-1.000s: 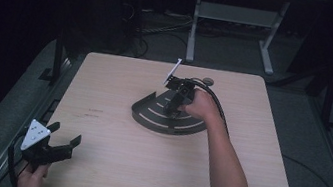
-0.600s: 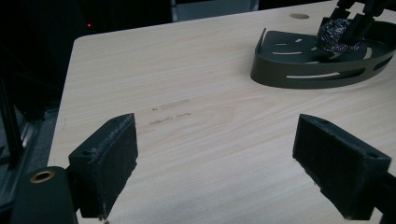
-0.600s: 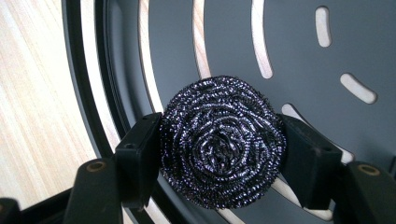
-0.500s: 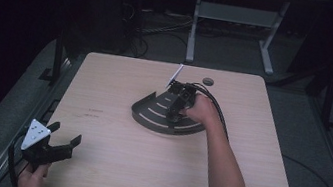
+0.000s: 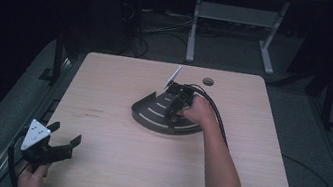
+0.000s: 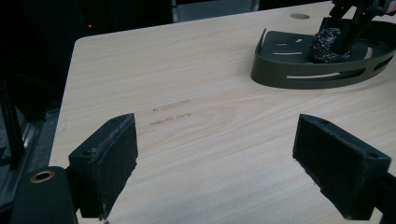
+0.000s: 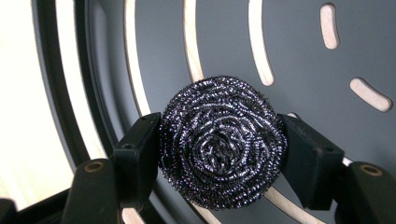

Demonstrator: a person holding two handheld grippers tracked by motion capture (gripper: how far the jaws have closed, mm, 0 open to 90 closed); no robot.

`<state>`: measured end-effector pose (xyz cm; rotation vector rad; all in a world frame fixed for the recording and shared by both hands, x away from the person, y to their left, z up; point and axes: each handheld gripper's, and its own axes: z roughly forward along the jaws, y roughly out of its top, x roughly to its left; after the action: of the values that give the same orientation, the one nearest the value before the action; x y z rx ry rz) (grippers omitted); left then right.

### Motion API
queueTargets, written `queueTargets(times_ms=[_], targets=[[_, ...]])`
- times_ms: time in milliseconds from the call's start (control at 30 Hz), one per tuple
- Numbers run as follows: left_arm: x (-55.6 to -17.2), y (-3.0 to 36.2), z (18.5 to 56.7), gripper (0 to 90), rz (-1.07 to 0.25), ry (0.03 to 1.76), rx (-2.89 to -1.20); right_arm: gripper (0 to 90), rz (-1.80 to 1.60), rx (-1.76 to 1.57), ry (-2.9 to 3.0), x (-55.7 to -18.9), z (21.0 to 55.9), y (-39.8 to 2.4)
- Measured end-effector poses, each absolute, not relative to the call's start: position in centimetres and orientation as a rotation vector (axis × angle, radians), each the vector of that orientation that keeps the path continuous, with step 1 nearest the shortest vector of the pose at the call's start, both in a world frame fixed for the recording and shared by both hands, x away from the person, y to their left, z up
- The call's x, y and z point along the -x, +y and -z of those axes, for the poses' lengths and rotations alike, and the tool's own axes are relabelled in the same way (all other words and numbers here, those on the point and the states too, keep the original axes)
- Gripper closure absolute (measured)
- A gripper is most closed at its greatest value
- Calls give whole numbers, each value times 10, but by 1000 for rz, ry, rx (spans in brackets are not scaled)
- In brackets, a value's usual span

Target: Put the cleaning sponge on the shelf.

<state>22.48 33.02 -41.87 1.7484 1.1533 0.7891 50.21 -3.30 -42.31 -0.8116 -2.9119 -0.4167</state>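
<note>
Overhead, pale wood table (image 5: pixel 142 170), dark slotted tray (image 5: pixel 150 116), dim room

It looked like a dim lab: a bare wooden desk (image 5: pixel 142 170), cables (image 5: pixel 163 37) trailing across dark floor, a metal stand (image 5: pixel 237 18) behind.

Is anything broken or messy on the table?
Nothing stands out. The dark fan-shaped slotted tray sits flat on the wooden table. The shiny steel-wool scrubbing ball lies in it between the right gripper jaws, which have just been opening. The left gripper is open over bare wood.
</note>
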Motion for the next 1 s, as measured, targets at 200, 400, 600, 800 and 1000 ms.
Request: queueTargets(times_ms=[200, 400, 600, 800, 1000], targets=[[-224, 331, 419, 132, -790, 1152, -1746, 242, 440, 843, -2911, -501, 421, -36], [-224, 330, 419, 133, -788, 1149, -1754, 204, 499, 867, -2909, -494, 408, -50], [-224, 330, 419, 132, -788, 1154, -1749, 186, 524, 870, -2918, -483, 391, -64], [-224, 329, 419, 133, -785, 1150, -1753, 173, 556, 858, -2929, -465, 379, -78], [-223, 326, 419, 132, -783, 1146, -1760, 173, 575, 848, -2933, -453, 371, -86]])
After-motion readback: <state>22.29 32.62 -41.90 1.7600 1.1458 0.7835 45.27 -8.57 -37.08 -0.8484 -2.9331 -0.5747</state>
